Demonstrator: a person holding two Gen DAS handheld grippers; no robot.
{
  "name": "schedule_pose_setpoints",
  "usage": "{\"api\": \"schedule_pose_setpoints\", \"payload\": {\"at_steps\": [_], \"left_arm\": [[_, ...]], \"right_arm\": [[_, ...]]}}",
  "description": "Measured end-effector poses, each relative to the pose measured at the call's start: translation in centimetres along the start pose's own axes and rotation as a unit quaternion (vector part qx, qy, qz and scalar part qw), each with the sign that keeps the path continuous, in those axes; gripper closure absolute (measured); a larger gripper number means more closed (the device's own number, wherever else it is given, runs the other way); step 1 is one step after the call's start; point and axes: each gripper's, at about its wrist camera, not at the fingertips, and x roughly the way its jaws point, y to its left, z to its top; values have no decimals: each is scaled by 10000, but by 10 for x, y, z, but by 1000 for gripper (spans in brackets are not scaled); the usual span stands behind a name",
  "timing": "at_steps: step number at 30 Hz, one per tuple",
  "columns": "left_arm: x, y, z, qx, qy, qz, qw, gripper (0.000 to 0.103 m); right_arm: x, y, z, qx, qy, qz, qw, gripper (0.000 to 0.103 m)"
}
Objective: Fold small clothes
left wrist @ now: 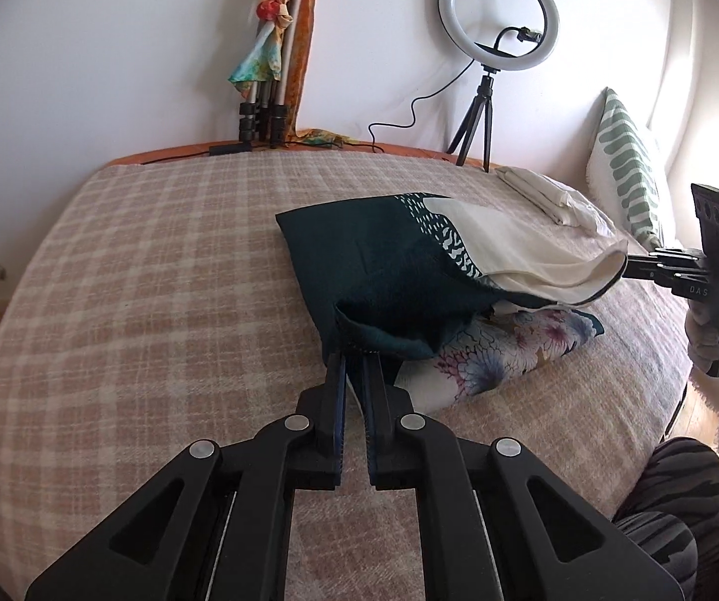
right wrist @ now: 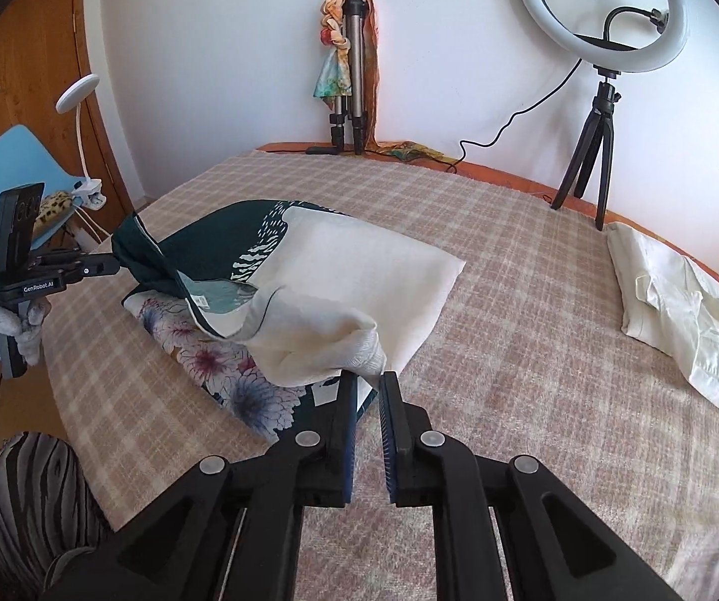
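cloth (left wrist: 384,260) over bed (left wrist: 134,275), corners pinched in left gripper (left wrist: 354,358) and right gripper (right wrist: 367,380) jaws.

So the garment (right wrist: 339,270) is lying across the middle of the bed (right wrist: 534,350), on top of another patterned cloth (right wrist: 219,360) that pokes out from under its near edge. A folded shirt (right wrist: 680,320) lies off to the right, well apart. Behind the bed against the wall there's a folded tripod (right wrist: 352,80) roughly centre, and a ring light (right wrist: 605,10) further right. A chair (right wrist: 4,170) is beside the bed on the left.
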Motion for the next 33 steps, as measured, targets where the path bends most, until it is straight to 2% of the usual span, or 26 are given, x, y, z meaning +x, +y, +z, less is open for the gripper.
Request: {"api": "schedule_pose_setpoints", "payload": {"at_steps": [1,2,3,6,8,9,12,16,18,19,21,22,23,27,30,33], "left_arm": [[-5,3,-2,-60,-31,36,10000,97],[-10,7,-5,-147,-77,58,9998,95],[-14,12,-6,-277,-125,50,9995,94],[-19,27,-6,-870,-157,-96,9960,84],[-10,37,-5,-1396,29,-353,9896,64],[-4,40,-6,-1581,131,-475,9862,63],[10,39,-8,-1780,382,-489,9821,63],[23,35,-17,-2019,595,-693,9751,63],[26,34,-21,-2143,630,-824,9712,66],[27,33,-23,-2186,631,-917,9695,66],[27,30,-24,-2186,608,-889,9698,81],[28,29,-23,-2163,618,-899,9702,96],[27,27,-23,-2136,608,-860,9712,98],[23,25,-23,-1949,594,-672,9767,98],[21,27,-24,-1930,600,-664,9771,98],[18,30,-25,-2038,632,-691,9745,91]], "right_arm": [[-4,-2,-3,66,-11,80,9999,87],[-8,-4,-7,162,-24,148,9998,75],[-11,-6,-10,292,-39,191,9994,68],[-11,-17,-15,772,25,244,9967,66],[-1,-26,-16,1143,189,244,9930,64],[5,-31,-17,1367,311,306,9897,64],[20,-41,-24,1896,497,462,9795,62],[34,-46,-32,2291,671,628,9691,62],[38,-46,-36,2446,697,852,9634,68],[40,-46,-37,2512,698,971,9605,74],[43,-44,-40,2597,720,1113,9566,86],[43,-43,-40,2593,727,1112,9566,94],[43,-41,-39,2568,722,1139,9570,98],[37,-35,-38,2416,708,1071,9618,100],[38,-32,-36,2159,834,943,9683,100],[36,-31,-33,1996,825,907,9722,91]]}}
